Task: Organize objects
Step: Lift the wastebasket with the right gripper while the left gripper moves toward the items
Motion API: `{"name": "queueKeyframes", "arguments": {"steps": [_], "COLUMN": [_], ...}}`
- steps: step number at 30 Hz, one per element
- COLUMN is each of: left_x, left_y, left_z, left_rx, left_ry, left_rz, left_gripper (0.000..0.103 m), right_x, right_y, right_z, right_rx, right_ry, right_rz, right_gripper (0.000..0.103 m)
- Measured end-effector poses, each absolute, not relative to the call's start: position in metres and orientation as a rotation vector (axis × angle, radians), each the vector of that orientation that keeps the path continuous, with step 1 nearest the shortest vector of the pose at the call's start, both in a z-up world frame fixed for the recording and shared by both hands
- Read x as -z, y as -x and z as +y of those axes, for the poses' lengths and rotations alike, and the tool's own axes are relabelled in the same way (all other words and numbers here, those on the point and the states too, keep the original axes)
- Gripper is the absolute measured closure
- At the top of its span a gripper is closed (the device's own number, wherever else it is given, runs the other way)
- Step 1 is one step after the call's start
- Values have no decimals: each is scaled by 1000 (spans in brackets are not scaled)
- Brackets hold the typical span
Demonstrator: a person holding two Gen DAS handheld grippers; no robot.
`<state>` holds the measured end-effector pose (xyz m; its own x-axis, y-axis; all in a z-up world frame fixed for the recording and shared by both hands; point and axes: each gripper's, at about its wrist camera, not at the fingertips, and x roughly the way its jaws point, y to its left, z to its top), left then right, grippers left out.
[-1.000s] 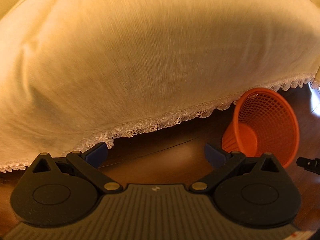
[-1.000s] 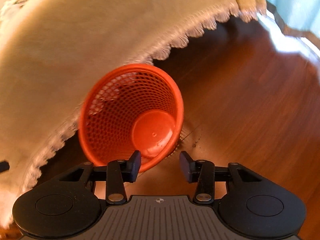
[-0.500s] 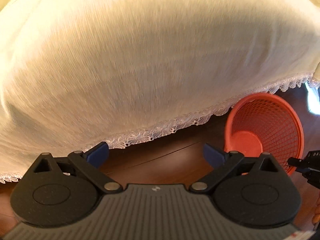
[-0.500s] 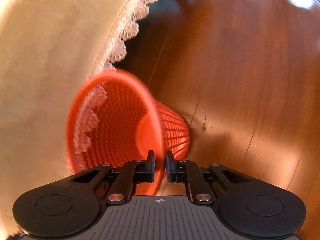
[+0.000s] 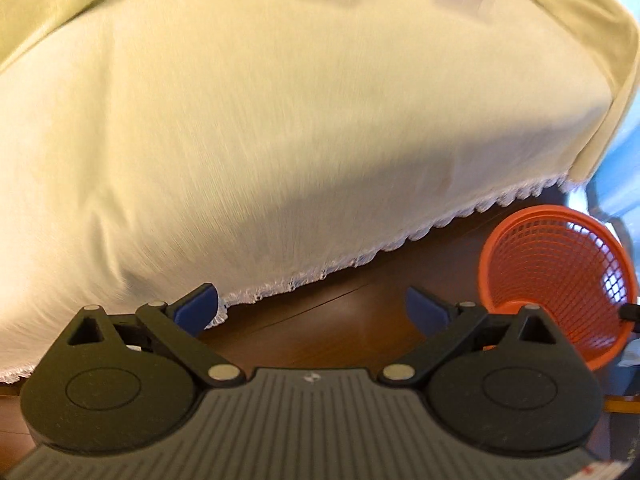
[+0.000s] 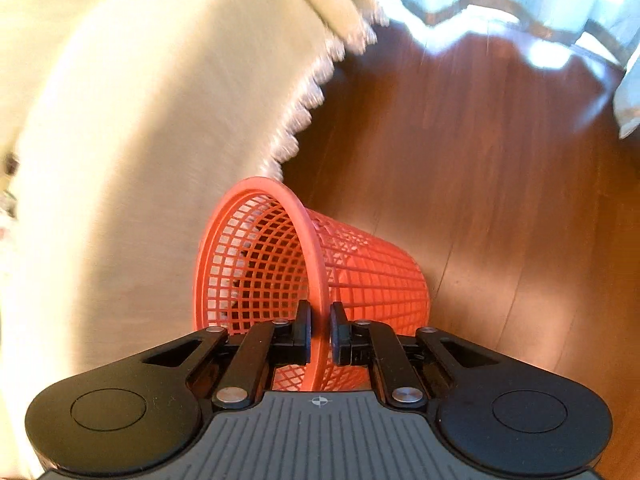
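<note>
Orange basket (image 6: 360, 276), rim newly clamped by the right gripper (image 6: 320, 332), now tilts; left gripper (image 5: 312, 308) stays spread

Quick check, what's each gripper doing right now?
Left gripper: open, holding nothing, fingers spread wide.
Right gripper: closed on the rim of the orange mesh basket.

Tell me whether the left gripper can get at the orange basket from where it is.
Probably yes. The left gripper is open and empty, with bare wood floor between it and the orange basket off to its right. The right gripper already pinches the rim.
</note>
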<state>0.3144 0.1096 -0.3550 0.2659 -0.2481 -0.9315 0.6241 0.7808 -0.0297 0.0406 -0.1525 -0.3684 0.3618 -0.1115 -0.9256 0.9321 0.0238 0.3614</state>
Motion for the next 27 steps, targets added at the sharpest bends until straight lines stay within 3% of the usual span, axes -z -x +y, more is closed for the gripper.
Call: {"name": "queueKeyframes", "arguments": {"steps": [7,12,18,27], "left_x": [279,240,221,223], "left_y": [-339,-358,-388,-422], "left_z": [100,81,49,-38], "left_rx": [642,682,697,678], "left_ry": [-350,-337,-313,-318], "left_rz": [1124,1076,1051,1062], "left_gripper": [4,4,5,5], "right_x": [241,183,167,184], "right_y": [-53,-80,-119,-162], "right_z": [-171,-199,-253,-348], "right_rx": [992,969,932,818], "right_ry": [-1308,-1275,-1272,-1228], "right_rz": [671,535,478,563], "right_gripper": [98,98,98,98]}}
